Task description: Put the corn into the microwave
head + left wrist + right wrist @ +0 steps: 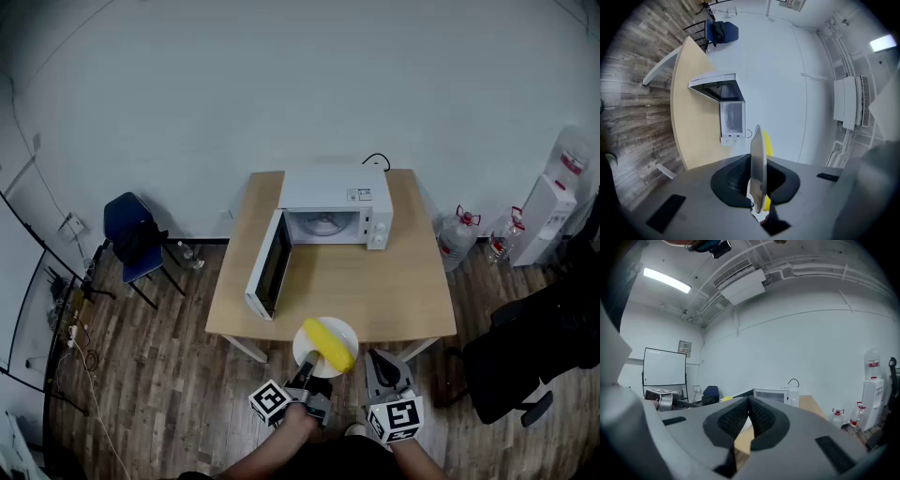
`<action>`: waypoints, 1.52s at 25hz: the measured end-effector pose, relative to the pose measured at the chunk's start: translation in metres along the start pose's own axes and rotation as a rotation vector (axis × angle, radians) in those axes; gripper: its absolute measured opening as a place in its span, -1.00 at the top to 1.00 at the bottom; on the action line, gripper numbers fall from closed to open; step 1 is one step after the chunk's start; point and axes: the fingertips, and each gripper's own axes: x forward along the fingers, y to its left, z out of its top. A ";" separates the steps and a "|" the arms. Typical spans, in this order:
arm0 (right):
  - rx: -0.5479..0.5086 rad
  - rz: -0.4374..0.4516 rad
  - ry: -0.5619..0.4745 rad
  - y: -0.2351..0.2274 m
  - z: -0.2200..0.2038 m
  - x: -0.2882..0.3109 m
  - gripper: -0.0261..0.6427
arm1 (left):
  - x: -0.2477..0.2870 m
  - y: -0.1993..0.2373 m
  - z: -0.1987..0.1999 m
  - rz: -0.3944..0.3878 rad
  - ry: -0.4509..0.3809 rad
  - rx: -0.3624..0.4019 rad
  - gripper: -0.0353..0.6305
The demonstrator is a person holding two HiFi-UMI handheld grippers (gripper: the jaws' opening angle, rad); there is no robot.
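My left gripper (307, 375) has its jaws pinching the rim of a white plate (343, 331). The corn (329, 343) lies on that plate, at the middle of the near edge of the desk (403, 281). My right gripper (379, 366) is just beside it, jaws pressed together on nothing. The microwave (328, 197) stands at the far edge, its door (267, 265) swung open toward the left edge. A wood floor (159, 375) surrounds the desk. A blue chair (131, 230) stands off its left side by the white wall (281, 84), and water bottles (457, 234) stand off its right.
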 end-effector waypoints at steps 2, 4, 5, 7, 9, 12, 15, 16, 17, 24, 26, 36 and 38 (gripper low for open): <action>0.000 0.011 -0.001 -0.003 0.000 -0.001 0.74 | 0.001 0.002 -0.003 0.000 -0.006 -0.002 0.82; -0.006 0.011 -0.008 -0.008 0.001 -0.003 0.74 | 0.003 0.000 -0.007 -0.012 -0.013 0.000 0.82; -0.015 0.007 -0.015 -0.011 0.002 -0.005 0.74 | 0.004 0.000 -0.009 -0.014 -0.018 0.003 0.82; -0.042 0.006 -0.030 -0.017 0.004 -0.010 0.74 | 0.004 0.004 -0.011 -0.007 -0.032 0.016 0.82; -0.052 0.020 -0.039 -0.022 0.002 -0.014 0.74 | 0.002 0.010 -0.015 0.002 -0.054 0.016 0.82; -0.037 0.023 -0.028 -0.031 -0.007 -0.020 0.74 | 0.000 0.012 -0.028 0.004 -0.072 0.002 0.82; -0.021 0.023 -0.024 -0.038 -0.013 -0.023 0.74 | 0.003 0.012 -0.036 0.007 -0.075 -0.001 0.82; -0.017 0.023 -0.025 -0.040 -0.013 -0.023 0.74 | 0.005 0.012 -0.037 0.009 -0.075 -0.003 0.82; -0.014 0.022 -0.027 -0.042 -0.013 -0.023 0.74 | 0.007 0.012 -0.036 0.007 -0.073 -0.001 0.82; 0.024 -0.011 -0.010 -0.070 -0.020 -0.008 0.74 | 0.039 0.010 -0.024 -0.011 -0.058 0.003 0.82; 0.023 -0.021 0.003 -0.078 -0.024 0.001 0.74 | 0.051 0.013 -0.018 -0.010 -0.051 -0.001 0.82; 0.002 -0.035 0.020 -0.110 -0.017 0.088 0.74 | 0.124 0.031 0.028 0.012 -0.043 -0.011 0.82; -0.005 -0.045 0.021 -0.117 -0.013 0.110 0.74 | 0.140 0.030 0.040 0.006 -0.041 -0.015 0.82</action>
